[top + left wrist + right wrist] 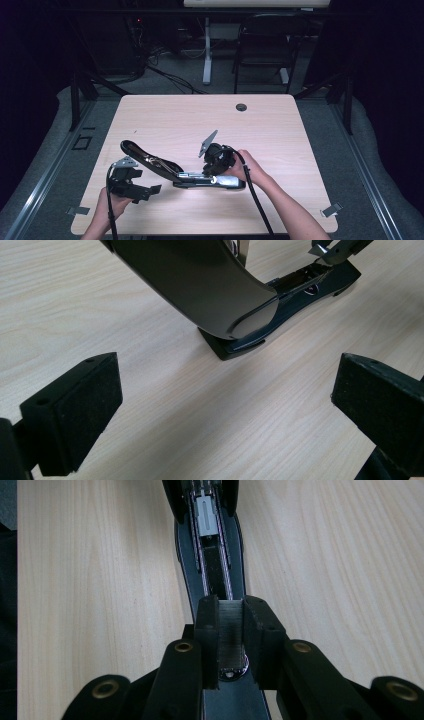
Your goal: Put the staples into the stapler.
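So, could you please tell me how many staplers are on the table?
1. The stapler lies open near the table's front edge, its lid swung up toward the left hand-held gripper; the right hand-held gripper holds a staple strip over its tray.

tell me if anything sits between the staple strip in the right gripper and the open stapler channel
Nothing visible does. The right gripper holds the staple strip directly over the stapler, whose open channel runs ahead unobstructed up to the grey pusher. The raised stapler lid is swung clear, and the left gripper waits apart.

A light wooden table (pixel 280 130) with a cable hole (pixel 241 107) at its far edge is seen. An opened black stapler (pixel 200 179) is laid on its near half.
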`<state>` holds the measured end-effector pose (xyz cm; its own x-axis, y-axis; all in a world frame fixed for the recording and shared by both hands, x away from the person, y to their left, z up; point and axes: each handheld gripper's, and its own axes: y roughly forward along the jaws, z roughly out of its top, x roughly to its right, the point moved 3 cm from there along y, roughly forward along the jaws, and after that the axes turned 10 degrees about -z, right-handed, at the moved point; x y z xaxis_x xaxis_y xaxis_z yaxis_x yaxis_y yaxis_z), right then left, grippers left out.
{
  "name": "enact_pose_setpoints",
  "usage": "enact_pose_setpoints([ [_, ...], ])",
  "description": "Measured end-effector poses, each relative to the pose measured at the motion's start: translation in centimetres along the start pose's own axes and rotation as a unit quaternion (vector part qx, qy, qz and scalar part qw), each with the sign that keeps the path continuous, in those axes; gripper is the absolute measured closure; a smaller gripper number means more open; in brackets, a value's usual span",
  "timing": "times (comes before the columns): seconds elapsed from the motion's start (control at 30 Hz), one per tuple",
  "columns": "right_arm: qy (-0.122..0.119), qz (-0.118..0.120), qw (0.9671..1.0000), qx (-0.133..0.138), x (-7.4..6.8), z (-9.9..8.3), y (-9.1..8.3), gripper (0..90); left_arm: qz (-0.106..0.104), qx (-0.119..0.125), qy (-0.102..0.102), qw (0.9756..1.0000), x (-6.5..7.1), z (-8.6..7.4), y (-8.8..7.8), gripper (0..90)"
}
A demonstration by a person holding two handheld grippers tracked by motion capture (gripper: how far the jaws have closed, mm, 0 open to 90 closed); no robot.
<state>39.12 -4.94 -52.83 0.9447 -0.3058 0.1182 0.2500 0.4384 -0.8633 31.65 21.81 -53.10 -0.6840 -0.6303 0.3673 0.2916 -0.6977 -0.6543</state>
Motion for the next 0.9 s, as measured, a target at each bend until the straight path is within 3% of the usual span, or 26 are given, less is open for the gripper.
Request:
enact_pose_setpoints([
  [0.57,-0.025,0.005,0.9995,-0.017,-0.23,0.29,0.55,77.8,0.000,0.001,-0.002,1.0000,-0.01,0.01,0.05,0.1],
  [0.9,-0.026,0.012,0.9995,-0.016,-0.09,0.24,0.72,77.9,0.000,0.001,-0.001,1.0000,0.02,0.00,0.04,0.1],
])
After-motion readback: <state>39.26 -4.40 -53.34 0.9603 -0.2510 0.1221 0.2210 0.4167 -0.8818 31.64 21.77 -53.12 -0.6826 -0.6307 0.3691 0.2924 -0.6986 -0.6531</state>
